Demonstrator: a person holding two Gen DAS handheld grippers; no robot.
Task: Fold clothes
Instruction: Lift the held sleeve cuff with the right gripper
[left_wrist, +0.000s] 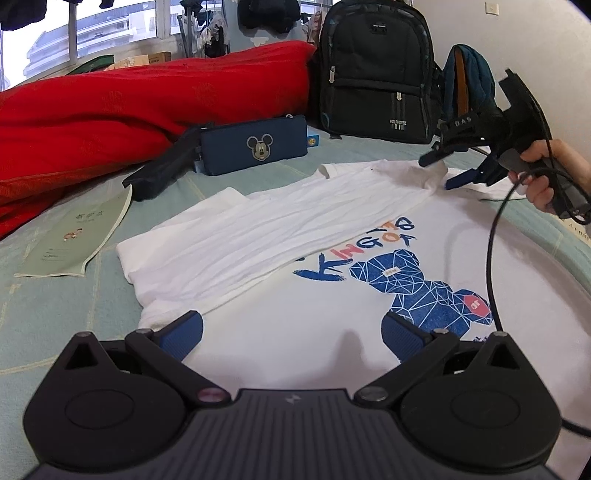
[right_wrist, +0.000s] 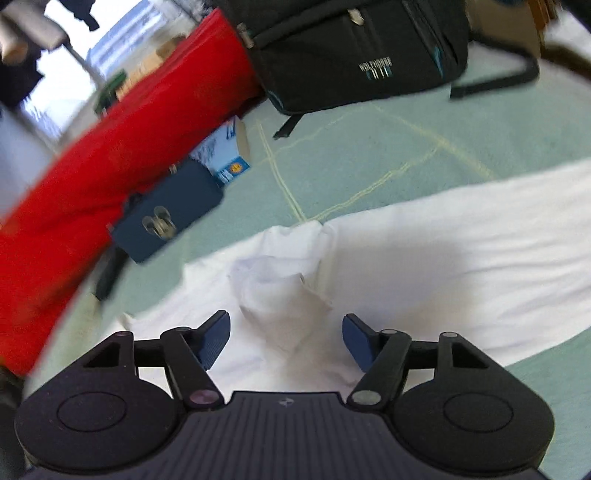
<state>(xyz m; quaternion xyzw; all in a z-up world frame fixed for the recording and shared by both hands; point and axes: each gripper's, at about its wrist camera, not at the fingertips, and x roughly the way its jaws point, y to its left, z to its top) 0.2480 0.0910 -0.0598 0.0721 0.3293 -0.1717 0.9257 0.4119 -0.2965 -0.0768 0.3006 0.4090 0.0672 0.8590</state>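
Right-wrist view blurred, right hand (left_wrist: 546, 177) cut off at the frame edge, white shirt (left_wrist: 280, 236) flat on the bed (left_wrist: 55, 314), one side folded over, left gripper (left_wrist: 291, 338) wide above the hem, right gripper (right_wrist: 286, 338) partly open astride a raised fabric bunch (right_wrist: 284, 288) — pad contact unclear.

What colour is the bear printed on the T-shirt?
Blue with white geometric lines, on the bear of the white T-shirt; clearest in the left wrist view.
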